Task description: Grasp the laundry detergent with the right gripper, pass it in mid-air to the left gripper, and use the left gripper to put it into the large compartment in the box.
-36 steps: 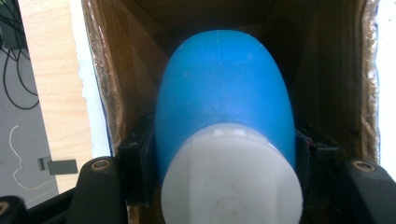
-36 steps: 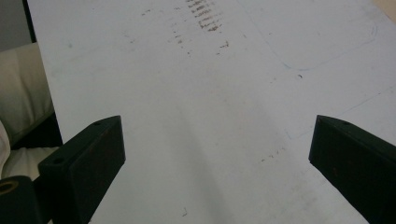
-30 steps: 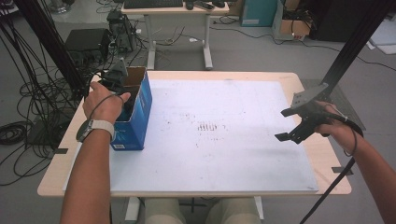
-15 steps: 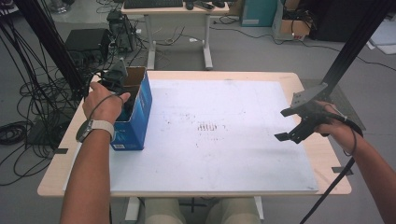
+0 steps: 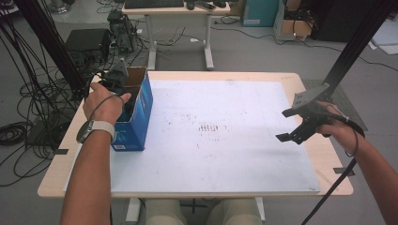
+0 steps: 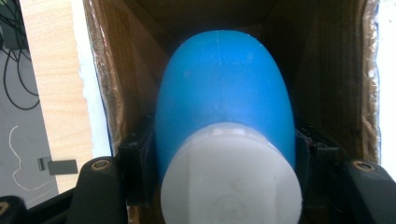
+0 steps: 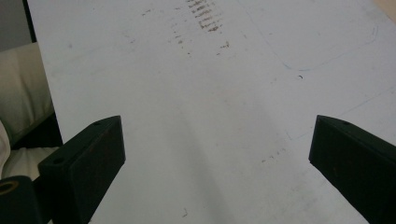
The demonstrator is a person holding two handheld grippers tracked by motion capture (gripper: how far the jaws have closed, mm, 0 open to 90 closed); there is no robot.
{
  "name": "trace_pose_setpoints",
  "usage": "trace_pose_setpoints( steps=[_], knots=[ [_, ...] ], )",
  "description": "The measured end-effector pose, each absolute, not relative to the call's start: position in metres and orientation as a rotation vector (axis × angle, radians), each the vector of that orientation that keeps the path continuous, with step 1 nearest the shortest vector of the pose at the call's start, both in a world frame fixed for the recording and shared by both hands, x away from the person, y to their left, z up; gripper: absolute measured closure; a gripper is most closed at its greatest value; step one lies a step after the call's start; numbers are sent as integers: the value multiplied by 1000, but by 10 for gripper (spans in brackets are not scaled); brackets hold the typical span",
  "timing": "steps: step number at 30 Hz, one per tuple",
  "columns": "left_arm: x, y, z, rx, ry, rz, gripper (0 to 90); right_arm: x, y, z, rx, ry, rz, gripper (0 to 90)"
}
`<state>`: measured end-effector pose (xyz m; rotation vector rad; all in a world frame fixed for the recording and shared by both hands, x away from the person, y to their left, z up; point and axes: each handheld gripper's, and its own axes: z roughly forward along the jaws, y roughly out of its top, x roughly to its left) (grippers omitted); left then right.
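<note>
While the right gripper [image 5: 293, 126] hovers above the white sheet [image 5: 225, 136] at the near right of the worktop [image 5: 324, 154], its fingers [image 7: 88, 158] stand spread wide with nothing between them. Farther off at the left edge, the left gripper [image 5: 123, 93] reaches down into the open blue cardboard box [image 5: 138, 117], its fingers [image 6: 137, 161] pinching a blue bottle [image 6: 224, 88] with a white cap [image 6: 231, 177], which sits inside the box.
</note>
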<state>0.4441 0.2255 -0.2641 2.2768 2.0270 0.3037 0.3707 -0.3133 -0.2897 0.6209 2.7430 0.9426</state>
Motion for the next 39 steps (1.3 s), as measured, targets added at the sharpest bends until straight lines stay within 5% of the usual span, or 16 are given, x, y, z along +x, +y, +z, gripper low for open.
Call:
trace_pose_setpoints(
  steps=[26,39],
  knots=[
    [444,228,-265,2261,2006,306,367,371,-313,-293,621,2754,932,37],
    [443,230,-260,2236,1984,278,248,370,-312,-292,622,2749,936,37]
  ],
)
